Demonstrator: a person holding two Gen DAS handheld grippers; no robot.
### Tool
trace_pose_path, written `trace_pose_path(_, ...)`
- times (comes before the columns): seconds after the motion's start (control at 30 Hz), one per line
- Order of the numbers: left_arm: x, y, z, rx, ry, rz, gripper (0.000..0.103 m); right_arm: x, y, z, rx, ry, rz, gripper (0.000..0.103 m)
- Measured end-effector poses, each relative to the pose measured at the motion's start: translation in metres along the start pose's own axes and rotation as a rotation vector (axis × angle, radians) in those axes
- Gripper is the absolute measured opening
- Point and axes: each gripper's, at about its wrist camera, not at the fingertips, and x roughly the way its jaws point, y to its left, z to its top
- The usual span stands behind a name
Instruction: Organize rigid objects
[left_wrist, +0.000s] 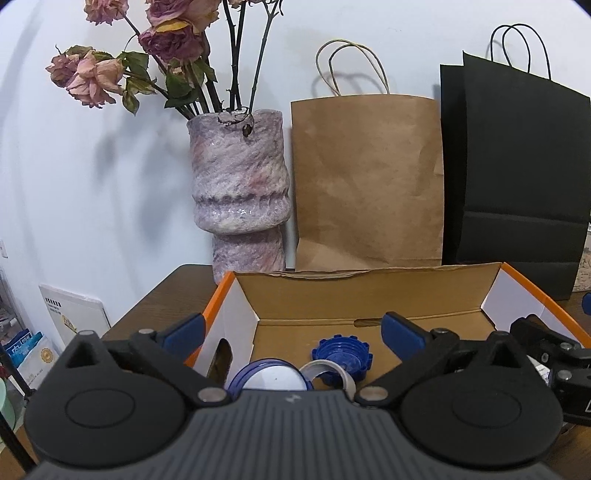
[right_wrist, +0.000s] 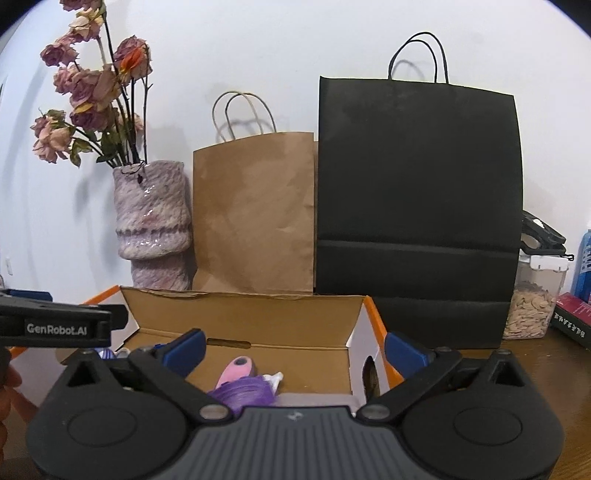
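Both grippers hang over one open cardboard box (left_wrist: 332, 295) with orange edges, on a brown table (left_wrist: 166, 291). The left gripper (left_wrist: 291, 332) has its two blue fingers spread wide, nothing between the pads — released. Below it, inside the box at six o'clock, three items: one blue ridged cap (left_wrist: 341, 356), one blue-rimmed round lid (left_wrist: 269, 378) and one white tape ring (left_wrist: 328, 371), bunched together and partly hidden by the gripper body.

The right gripper (right_wrist: 293, 349) is just as wide, empty as well. Under it at six o'clock lie one pink tool (right_wrist: 236, 369), one purple bundle (right_wrist: 243, 395) touching it, and a small white piece (right_wrist: 275, 378) just beside.

Behind the box, from ten o'clock to two: one mottled vase (right_wrist: 151, 221) of dried roses, one brown paper bag (right_wrist: 255, 214), one black paper bag (right_wrist: 417, 199). At three o'clock, one clear jar (right_wrist: 532, 306) of pale seeds.
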Motion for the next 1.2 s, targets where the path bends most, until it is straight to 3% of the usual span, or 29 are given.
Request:
trace_pose_path(0.33,-0.017,-0.002,0.002,0.020,-0.020,-0.014,0.103,-0.012,0.000,0.002,0.004,-0.024,0.008,0.103)
trace_pose_path(0.6,-0.061,0.000,0.001,0.032,-0.041,-0.037,0.103,-0.047,0.004,0.005,0.013,-0.048,0.032,0.103)
trace_pose_path(0.87,-0.125,0.006,-0.005,0.037,-0.051,-0.047,0.103,-0.108,0.012,0.008,0.013,-0.062,0.066,0.103)
trace_pose_path(1.2,-0.230,0.020,-0.027,0.037,-0.067,-0.061,0.103,-0.220,0.027,0.008,-0.015,-0.088,0.087,0.103)
